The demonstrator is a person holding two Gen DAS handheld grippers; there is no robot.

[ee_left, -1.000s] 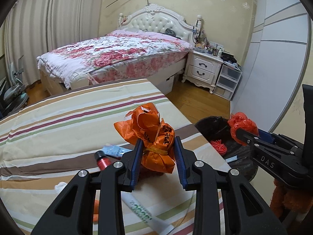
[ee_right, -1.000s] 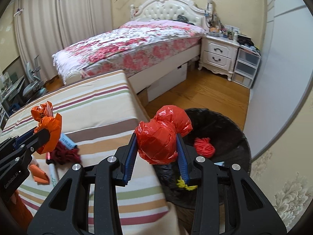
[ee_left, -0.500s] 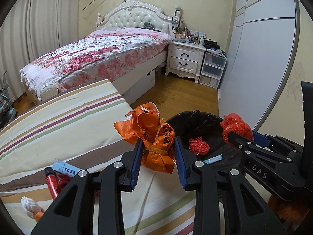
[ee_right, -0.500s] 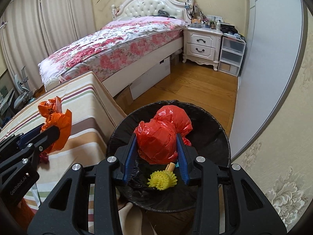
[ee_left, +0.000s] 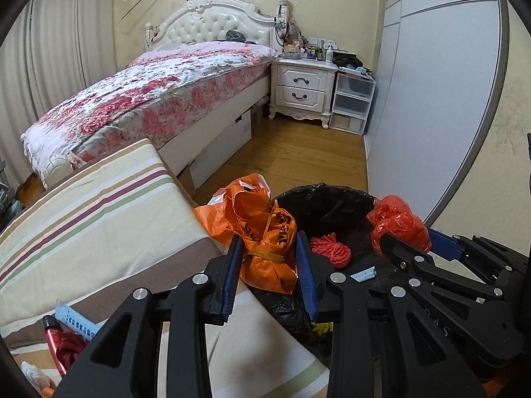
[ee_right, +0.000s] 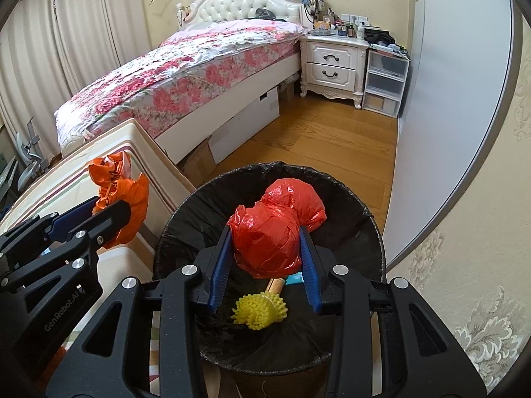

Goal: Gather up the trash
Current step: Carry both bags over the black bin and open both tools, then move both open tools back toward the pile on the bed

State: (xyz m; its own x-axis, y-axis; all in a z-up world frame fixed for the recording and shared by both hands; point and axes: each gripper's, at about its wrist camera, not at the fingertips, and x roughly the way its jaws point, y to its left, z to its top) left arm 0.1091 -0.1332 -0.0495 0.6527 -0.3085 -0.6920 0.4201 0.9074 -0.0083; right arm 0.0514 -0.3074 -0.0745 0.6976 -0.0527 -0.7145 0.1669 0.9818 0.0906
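Note:
My left gripper (ee_left: 268,258) is shut on a tied orange plastic bag (ee_left: 262,232) and holds it over the table's right edge, at the near rim of the black-lined trash bin (ee_left: 318,199). My right gripper (ee_right: 265,248) is shut on a red plastic bag (ee_right: 275,229) and holds it above the bin's opening (ee_right: 351,232). In the bin lie a red mesh ball (ee_left: 330,250), a yellow spiky brush (ee_right: 259,310) and a small blue-white packet (ee_left: 364,273). The orange bag also shows in the right wrist view (ee_right: 122,195).
A striped tablecloth covers the table (ee_left: 99,212); a red tube (ee_left: 54,341), a blue label (ee_left: 74,321) and white scraps (ee_left: 33,373) lie at its near left. Behind are a floral bed (ee_left: 159,99), a white nightstand (ee_left: 302,89), plastic drawers (ee_left: 351,102) and a wall panel (ee_left: 431,99).
Both grippers have swung right from the table toward the bin, each still holding its bag. The red bag is now over the bin's opening; the orange bag has reached the bin's rim.

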